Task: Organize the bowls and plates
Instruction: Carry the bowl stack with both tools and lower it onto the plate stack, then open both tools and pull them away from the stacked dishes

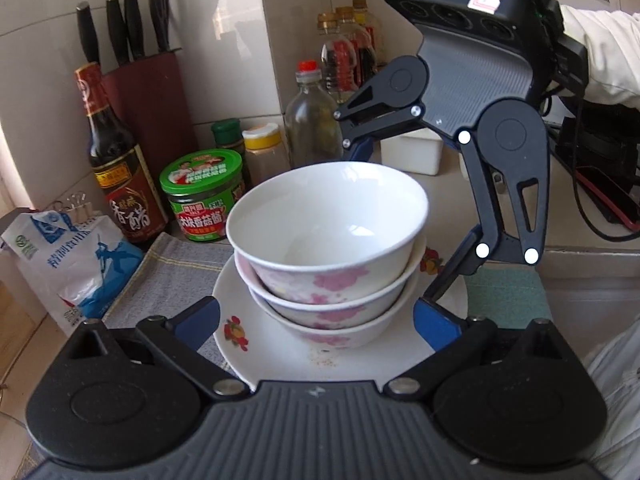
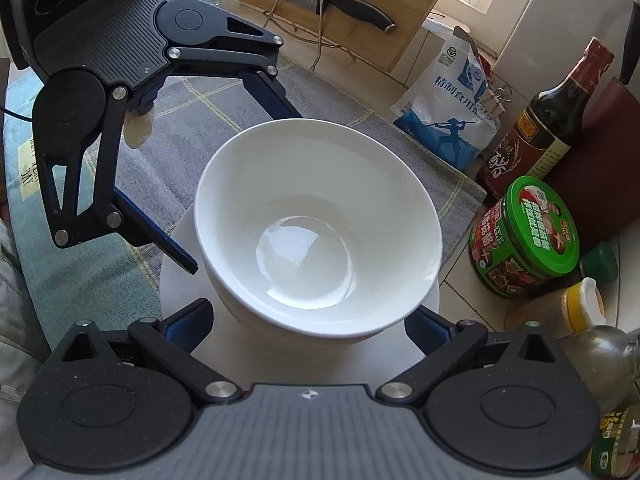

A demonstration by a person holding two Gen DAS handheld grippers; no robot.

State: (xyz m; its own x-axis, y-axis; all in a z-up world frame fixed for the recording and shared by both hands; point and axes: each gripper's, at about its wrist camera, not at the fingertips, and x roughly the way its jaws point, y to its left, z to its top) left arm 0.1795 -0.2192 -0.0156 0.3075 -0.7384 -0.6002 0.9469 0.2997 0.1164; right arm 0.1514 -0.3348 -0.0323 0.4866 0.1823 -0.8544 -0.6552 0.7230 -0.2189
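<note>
Three white bowls with pink flowers are stacked (image 1: 328,264) on a white floral plate (image 1: 260,344) on a grey cloth. The top bowl (image 2: 316,224) sits tilted. My left gripper (image 1: 316,320) is open, its blue fingers either side of the stack's base, over the plate. My right gripper (image 2: 308,320) is open, its fingers straddling the near side of the stack. In the left wrist view the right gripper (image 1: 404,224) reaches down from the upper right around the stack. In the right wrist view the left gripper (image 2: 236,168) comes in from the upper left.
Behind the stack stand a vinegar bottle (image 1: 116,168), a green-lidded jar (image 1: 204,196), spice shakers, oil bottles (image 1: 352,52) and a knife block (image 1: 148,92). A salt bag (image 1: 76,260) lies at left. A cutting board with a knife (image 2: 340,0) leans on the wall.
</note>
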